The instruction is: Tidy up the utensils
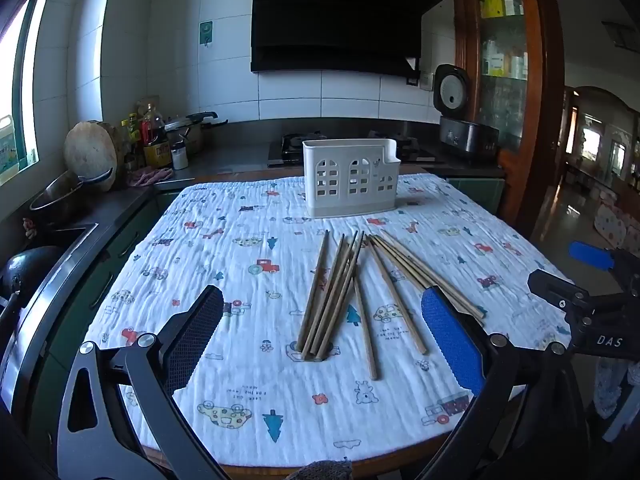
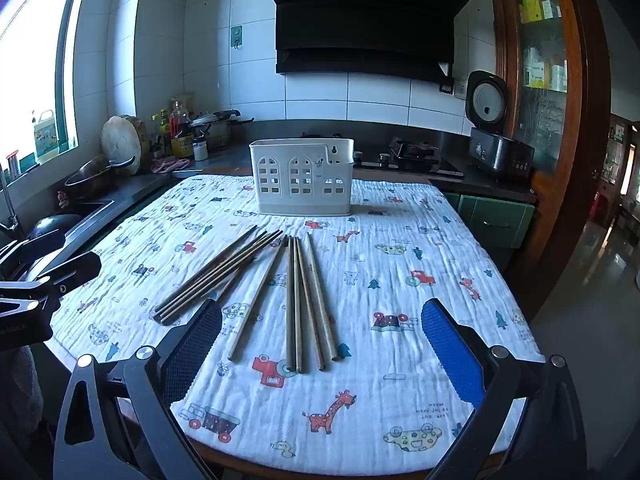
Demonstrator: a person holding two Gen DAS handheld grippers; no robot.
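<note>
We look from both wrists, tilted down, toward 12 o'clock; both views share chopsticks (image 1: pixel 344 292) (image 2: pixel 256 280) and holder (image 1: pixel 350 178) (image 2: pixel 302 176) on the near table.

Range hood (image 1: pixel 340 16), rice cooker (image 1: pixel 460 120)

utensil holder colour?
White utensil holder, with arched window-shaped cutouts; clearest in the right wrist view.

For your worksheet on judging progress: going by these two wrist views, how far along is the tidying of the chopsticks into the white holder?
Done: nothing yet; the white holder stands upright on the patterned cloth with no chopsticks showing above its rim. In hand: nothing; the left gripper and right gripper hover with jaws open and empty. Left: all the chopsticks, lying loose on the cloth.
</note>
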